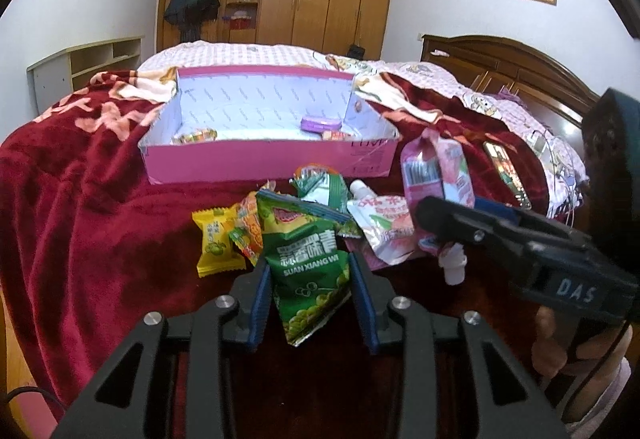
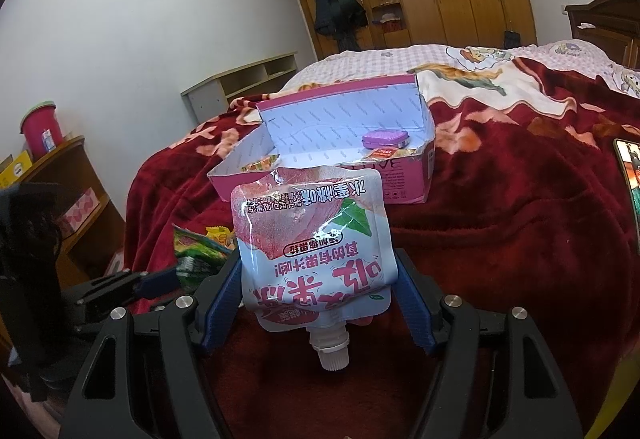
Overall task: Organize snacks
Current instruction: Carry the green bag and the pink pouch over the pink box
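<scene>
The left gripper (image 1: 311, 279) is pinching a green snack packet (image 1: 310, 271) between its narrowed jaws, the blue pads pressing on both sides. The right gripper (image 2: 318, 293) is holding a pink jelly pouch (image 2: 312, 251) upside down, spout toward the camera, its jaws standing wide around it. The pink box (image 1: 264, 163) is lying beyond both sets of jaws on the red blanket (image 1: 92, 223), with a purple tin (image 1: 320, 124) inside.
</scene>
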Available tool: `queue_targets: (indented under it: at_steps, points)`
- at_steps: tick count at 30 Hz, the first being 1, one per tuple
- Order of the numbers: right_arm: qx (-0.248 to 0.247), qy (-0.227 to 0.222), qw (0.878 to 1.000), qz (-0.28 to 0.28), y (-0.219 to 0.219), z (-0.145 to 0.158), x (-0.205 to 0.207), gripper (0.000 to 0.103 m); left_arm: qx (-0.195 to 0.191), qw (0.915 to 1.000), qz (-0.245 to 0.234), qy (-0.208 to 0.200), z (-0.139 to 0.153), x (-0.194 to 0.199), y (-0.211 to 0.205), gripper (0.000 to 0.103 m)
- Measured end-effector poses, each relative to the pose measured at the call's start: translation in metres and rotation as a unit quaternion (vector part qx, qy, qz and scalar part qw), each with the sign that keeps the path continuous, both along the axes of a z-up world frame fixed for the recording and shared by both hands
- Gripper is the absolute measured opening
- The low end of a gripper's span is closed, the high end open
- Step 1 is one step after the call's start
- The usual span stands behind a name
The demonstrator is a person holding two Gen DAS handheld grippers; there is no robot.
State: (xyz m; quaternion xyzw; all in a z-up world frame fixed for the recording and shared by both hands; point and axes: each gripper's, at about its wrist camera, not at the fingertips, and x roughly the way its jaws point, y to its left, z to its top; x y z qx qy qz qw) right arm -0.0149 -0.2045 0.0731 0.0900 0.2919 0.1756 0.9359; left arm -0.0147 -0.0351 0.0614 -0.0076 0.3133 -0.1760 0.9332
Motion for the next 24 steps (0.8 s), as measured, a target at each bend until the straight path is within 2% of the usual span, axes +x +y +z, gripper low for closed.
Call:
queue_targets:
  at_steps: [10, 24]
  points:
    - [-0.001, -0.004, 1.000, 0.003, 0.005, 0.005, 0.000, 0.072, -0.009, 0.9996, 0.014, -0.022, 0.014, 0.001, 0.011, 0.038]
    - [-0.027, -0.023, 0.999, 0.004, 0.014, 0.025, 0.011, 0.072, -0.016, 0.9984, 0.041, -0.036, 0.028, 0.024, 0.029, 0.038]
